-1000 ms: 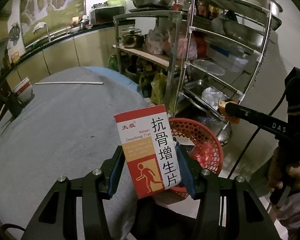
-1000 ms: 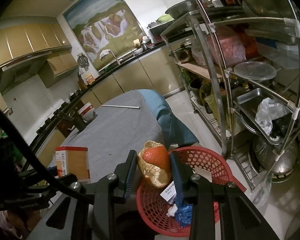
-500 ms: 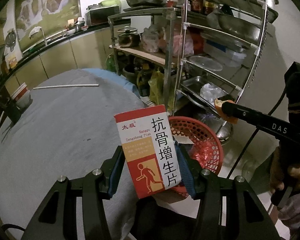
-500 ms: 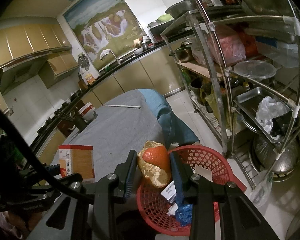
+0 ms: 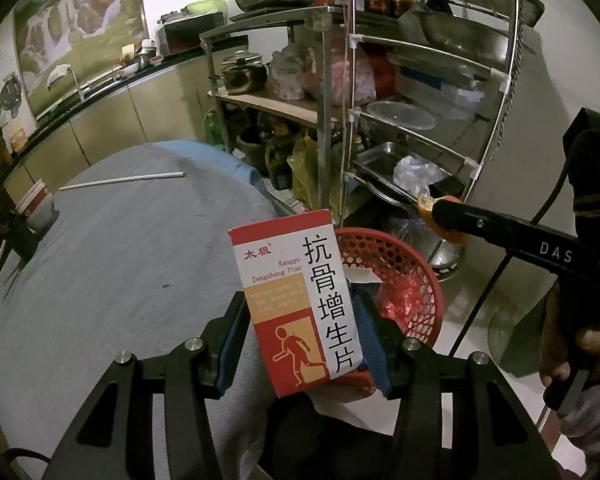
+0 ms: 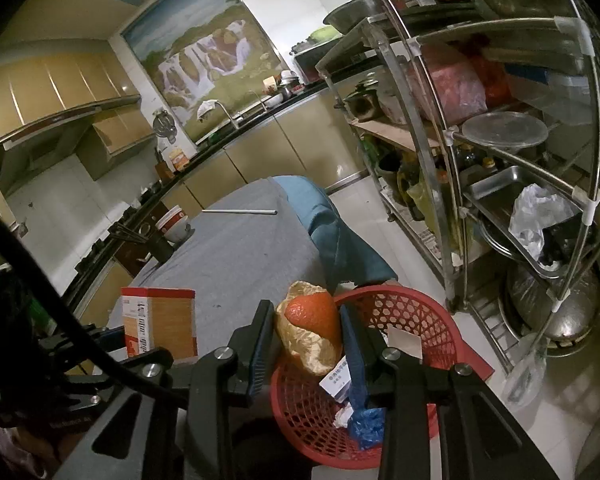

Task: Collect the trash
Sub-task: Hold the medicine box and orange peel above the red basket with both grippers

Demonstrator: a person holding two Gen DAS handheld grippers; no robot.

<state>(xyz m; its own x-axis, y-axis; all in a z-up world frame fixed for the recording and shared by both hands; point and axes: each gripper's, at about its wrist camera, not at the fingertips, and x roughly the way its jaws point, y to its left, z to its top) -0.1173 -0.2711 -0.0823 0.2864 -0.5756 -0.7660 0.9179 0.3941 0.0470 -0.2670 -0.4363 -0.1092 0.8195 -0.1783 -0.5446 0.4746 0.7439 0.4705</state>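
The left tool [image 5: 300, 332] holds a red, white and orange cardboard medicine box [image 5: 296, 300] tight between its blue pads. The box stands up tall, a bit tilted, above the near edge of the bench with the grey cloth [image 5: 120, 260].

The right tool [image 6: 306, 332] pinches a curled piece of orange peel [image 6: 312, 332] with its jaws set narrow. The peel hangs right over the near rim of the round red plastic basket [image 6: 420, 308].

The basket sits low, down past the bench edge, and it already has a small white box [image 6: 337, 378], blue scraps [image 6: 366, 424] and white paper [image 6: 405, 342] inside.

To do this step well, the right tool should let the peel go only when it is over the middle of the basket, not the rim, so it does not bounce out. The medicine box looks like it should go a little more to the right, over the basket, before the left tool opens. Drop from low down.

Farther back, a thin white stick [image 5: 122, 181] lies on the bench, which may be trash too. A striped paper cup [image 6: 174, 224] stands at the far left edge. Behind that is a metal shelf rack [image 6: 440, 184] full of pots.
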